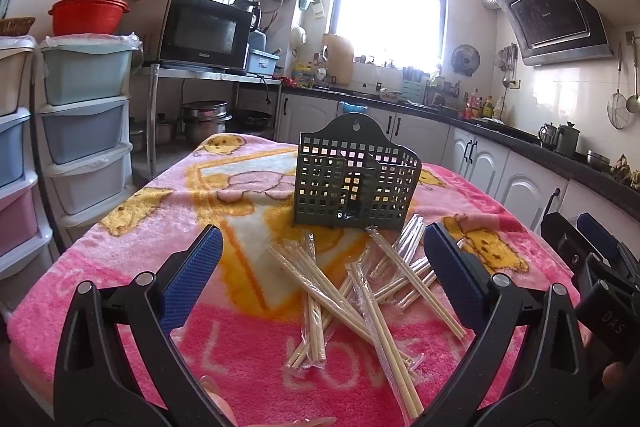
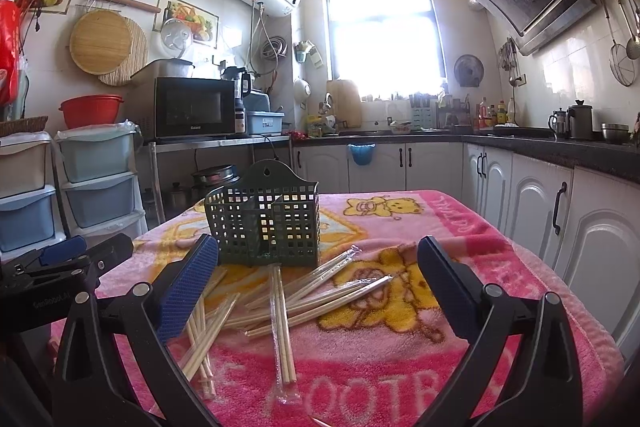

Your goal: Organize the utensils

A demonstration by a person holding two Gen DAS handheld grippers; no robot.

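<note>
A dark green perforated utensil holder [image 1: 354, 183] stands upright on the pink blanket-covered table [image 1: 120, 267]; it also shows in the right wrist view [image 2: 266, 221]. Several pairs of wrapped wooden chopsticks [image 1: 360, 291] lie in a loose crossed pile in front of it, also in the right wrist view [image 2: 288, 303]. My left gripper [image 1: 320, 259] is open and empty, above the pile's near side. My right gripper [image 2: 316, 263] is open and empty, just short of the holder, over the pile. Each gripper shows at the edge of the other's view.
Stacked plastic drawers [image 1: 86, 115] stand left of the table. White cabinets with a dark counter [image 2: 540, 151] run along the back and right. A microwave [image 1: 200, 31] sits on a metal shelf with pots below. The table drops off at its left and right edges.
</note>
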